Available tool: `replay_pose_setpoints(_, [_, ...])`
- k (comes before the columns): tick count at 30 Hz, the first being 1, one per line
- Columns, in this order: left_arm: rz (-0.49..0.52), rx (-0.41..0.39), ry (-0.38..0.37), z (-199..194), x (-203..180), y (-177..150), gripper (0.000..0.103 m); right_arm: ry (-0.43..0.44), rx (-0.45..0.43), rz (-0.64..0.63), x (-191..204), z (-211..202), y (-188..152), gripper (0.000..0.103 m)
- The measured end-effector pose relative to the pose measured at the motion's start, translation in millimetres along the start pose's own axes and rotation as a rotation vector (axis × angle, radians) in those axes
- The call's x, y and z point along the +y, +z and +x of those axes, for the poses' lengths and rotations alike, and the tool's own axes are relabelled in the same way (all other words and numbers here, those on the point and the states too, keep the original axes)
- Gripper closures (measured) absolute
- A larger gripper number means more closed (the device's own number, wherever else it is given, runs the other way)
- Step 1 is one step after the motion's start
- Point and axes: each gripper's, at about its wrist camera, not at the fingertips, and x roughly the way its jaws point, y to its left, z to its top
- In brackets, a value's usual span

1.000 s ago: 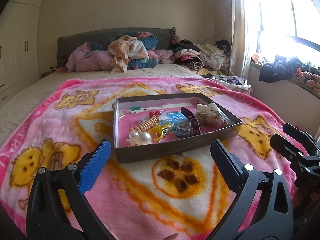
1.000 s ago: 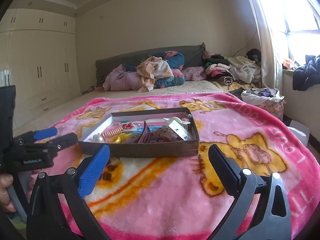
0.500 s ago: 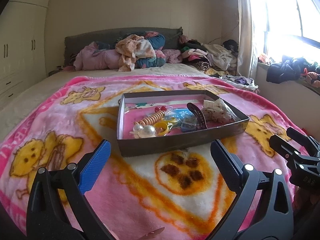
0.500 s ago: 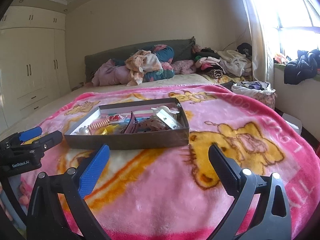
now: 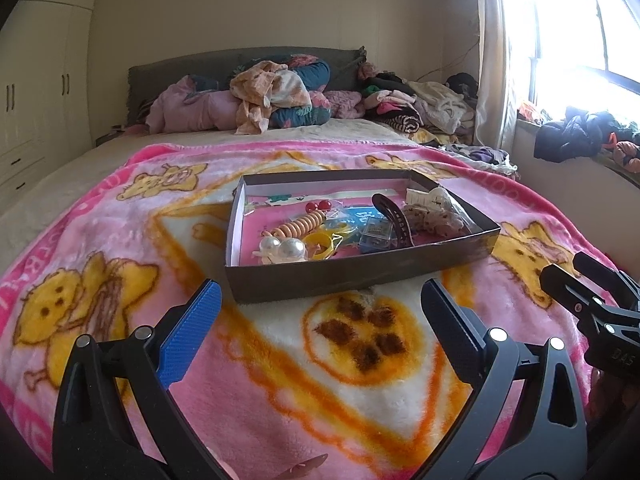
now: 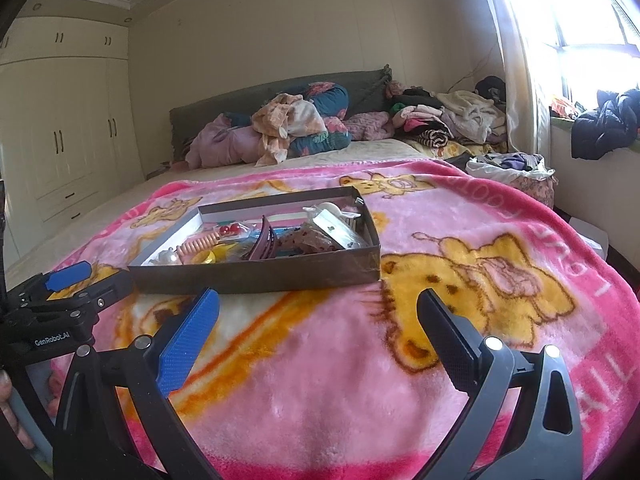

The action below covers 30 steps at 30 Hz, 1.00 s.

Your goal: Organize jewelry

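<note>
A shallow dark cardboard box (image 5: pixel 352 276) (image 6: pixel 256 276) sits on the pink blanket and holds mixed jewelry: two pearl beads (image 5: pixel 282 249), an orange spiral tie (image 5: pixel 300 225), a yellow ring (image 5: pixel 318 246), red beads (image 5: pixel 318 205), a dark hair clip (image 5: pixel 394 216) (image 6: pixel 264 240), blue packets and a clear bag (image 5: pixel 436 212). My left gripper (image 5: pixel 320 304) is open and empty, hovering short of the box's near wall. My right gripper (image 6: pixel 316 308) is open and empty, near the box's near right corner.
The pink cartoon blanket (image 5: pixel 120 240) covers the bed. Piled clothes and bedding (image 5: pixel 276 96) lie at the headboard. A window sill with dark clothes (image 5: pixel 572 136) is on the right, wardrobes (image 6: pixel 68 128) on the left.
Both grippers have drifted slightly closer to the box and shifted view rightward. Both stay open and empty. The box and its contents have not moved.
</note>
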Motion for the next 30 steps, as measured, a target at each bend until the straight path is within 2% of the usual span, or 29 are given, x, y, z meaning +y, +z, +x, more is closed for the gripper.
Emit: replay_pose_setpoints(30, [0.000,0.001,0.005,-0.2,1.4,-0.6,0.012,-0.009,-0.005,0.001,0.0,-0.3,0.6,0.006])
